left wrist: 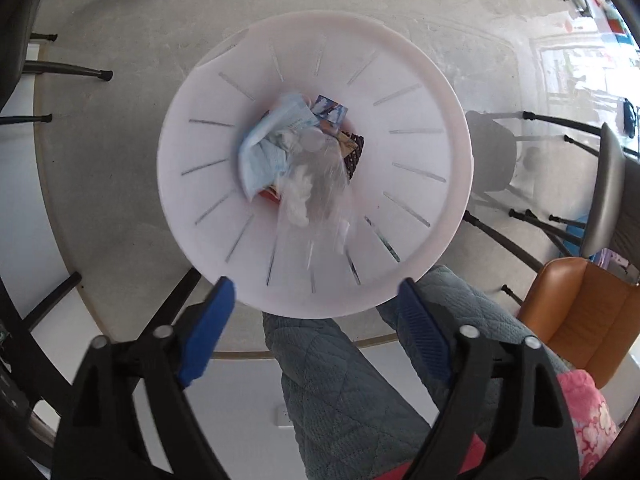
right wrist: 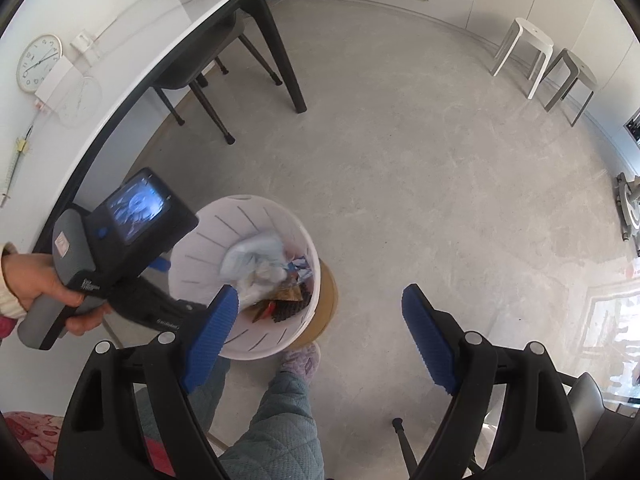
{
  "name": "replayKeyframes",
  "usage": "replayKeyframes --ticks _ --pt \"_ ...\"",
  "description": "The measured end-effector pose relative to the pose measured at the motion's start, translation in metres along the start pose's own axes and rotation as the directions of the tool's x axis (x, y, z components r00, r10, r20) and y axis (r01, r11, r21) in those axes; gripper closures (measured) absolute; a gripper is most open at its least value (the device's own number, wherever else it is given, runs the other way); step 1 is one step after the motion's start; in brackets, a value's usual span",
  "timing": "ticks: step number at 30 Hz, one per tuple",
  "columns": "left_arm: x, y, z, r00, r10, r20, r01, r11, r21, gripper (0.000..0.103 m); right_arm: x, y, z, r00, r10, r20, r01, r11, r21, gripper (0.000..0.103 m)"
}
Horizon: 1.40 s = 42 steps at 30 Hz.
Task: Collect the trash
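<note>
A white slotted bin (left wrist: 416,92) stands on the floor straight below my left gripper (left wrist: 316,284). Its blue pads (left wrist: 208,328) are wide apart with nothing between them, so it is open. Inside the bin lie a crumpled light-blue wrapper (left wrist: 268,148), a blurred clear plastic bag (left wrist: 316,196) and a printed card (left wrist: 330,114). In the right wrist view my right gripper (right wrist: 320,292) is open and empty, to the right of the bin (right wrist: 200,240). A hand (right wrist: 44,288) holds the left gripper's handle over the bin's left rim.
The person's quilted grey-green trouser legs (left wrist: 340,392) and a slipper (right wrist: 300,360) are right by the bin. A white table (right wrist: 120,60) with dark legs and chairs is on the left. An orange chair (left wrist: 584,312) and two stools (right wrist: 524,52) stand further off.
</note>
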<state>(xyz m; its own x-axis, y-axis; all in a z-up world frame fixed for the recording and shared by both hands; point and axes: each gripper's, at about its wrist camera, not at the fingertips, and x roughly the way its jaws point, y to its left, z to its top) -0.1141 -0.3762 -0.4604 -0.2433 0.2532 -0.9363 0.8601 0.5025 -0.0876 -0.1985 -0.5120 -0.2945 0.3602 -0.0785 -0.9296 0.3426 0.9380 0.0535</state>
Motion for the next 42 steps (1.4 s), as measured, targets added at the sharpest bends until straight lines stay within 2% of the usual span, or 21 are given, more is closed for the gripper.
replayKeyframes --ticks 4,7,9,12,15,18,21,24,25,28,30,32,34,36,38,39,42 --pt "-0.011 -0.002 -0.015 0.999 0.012 0.036 -0.011 0.999 -0.031 0.016 0.0 0.008 -0.001 1.0 0.023 -0.003 -0.023 1.0 -0.015 0.019" --pt "-0.039 -0.006 -0.032 0.992 0.042 0.12 -0.033 0.997 -0.068 0.016 -0.006 0.017 0.001 0.999 0.035 0.013 -0.035 0.999 -0.033 0.019" --pt "-0.068 -0.003 -0.049 0.979 0.05 0.197 -0.031 0.995 -0.099 0.016 -0.011 0.025 0.006 0.999 0.046 0.029 -0.045 0.998 -0.045 0.019" --pt "-0.118 0.002 -0.082 0.939 0.106 0.328 -0.051 0.983 -0.174 0.013 -0.022 0.039 0.014 0.996 0.06 0.064 -0.056 0.996 -0.066 0.014" --pt "-0.171 0.013 -0.12 0.876 0.18 0.447 -0.059 0.961 -0.271 0.011 -0.043 0.059 0.03 0.989 0.088 0.118 -0.076 0.992 -0.099 0.012" --pt "-0.22 0.029 -0.161 0.802 0.27 0.532 -0.059 0.923 -0.379 0.01 -0.071 0.087 0.049 0.975 0.127 0.185 -0.099 0.984 -0.151 0.005" --pt "-0.267 0.049 -0.204 0.712 0.391 0.584 -0.061 0.862 -0.503 0.008 -0.107 0.121 0.07 0.949 0.176 0.262 -0.117 0.967 -0.227 0.003" --pt "-0.304 0.072 -0.242 0.636 0.482 0.603 -0.021 0.792 -0.611 0.008 -0.142 0.155 0.094 0.916 0.226 0.331 -0.119 0.942 -0.315 0.003" --pt "-0.314 0.078 -0.254 0.617 0.504 0.605 -0.005 0.771 -0.637 0.008 -0.153 0.164 0.098 0.906 0.237 0.35 -0.113 0.934 -0.339 0.003" --pt "-0.346 0.097 -0.291 0.549 0.579 0.603 0.036 0.704 -0.709 0.008 -0.19 0.198 0.115 0.865 0.282 0.416 -0.098 0.906 -0.411 0.002" --pt "-0.364 0.104 -0.309 0.507 0.631 0.587 0.038 0.664 -0.747 0.008 -0.212 0.211 0.124 0.834 0.323 0.448 -0.105 0.889 -0.445 0.002" --pt "-0.384 0.11 -0.33 0.454 0.693 0.56 0.036 0.613 -0.789 0.008 -0.236 0.226 0.134 0.8 0.373 0.471 -0.118 0.866 -0.485 0.002" --pt "-0.402 0.117 -0.348 0.413 0.729 0.546 0.048 0.581 -0.812 0.008 -0.257 0.237 0.142 0.767 0.405 0.497 -0.12 0.852 -0.509 0.002" --pt "-0.419 0.127 -0.365 0.371 0.757 0.538 0.065 0.556 -0.828 0.008 -0.281 0.249 0.15 0.725 0.436 0.533 -0.116 0.84 -0.53 0.002" --pt "-0.439 0.129 -0.384 0.326 0.787 0.524 0.082 0.529 -0.845 0.008 -0.302 0.255 0.156 0.687 0.462 0.56 -0.117 0.832 -0.543 0.002" --pt "-0.449 0.129 -0.393 0.299 0.803 0.516 0.093 0.513 -0.853 0.008 -0.313 0.259 0.159 0.667 0.478 0.572 -0.119 0.826 -0.552 0.002" --pt "-0.472 0.123 -0.413 0.247 0.833 0.495 0.11 0.483 -0.869 0.008 -0.34 0.266 0.166 0.621 0.491 0.611 -0.109 0.826 -0.553 0.002"
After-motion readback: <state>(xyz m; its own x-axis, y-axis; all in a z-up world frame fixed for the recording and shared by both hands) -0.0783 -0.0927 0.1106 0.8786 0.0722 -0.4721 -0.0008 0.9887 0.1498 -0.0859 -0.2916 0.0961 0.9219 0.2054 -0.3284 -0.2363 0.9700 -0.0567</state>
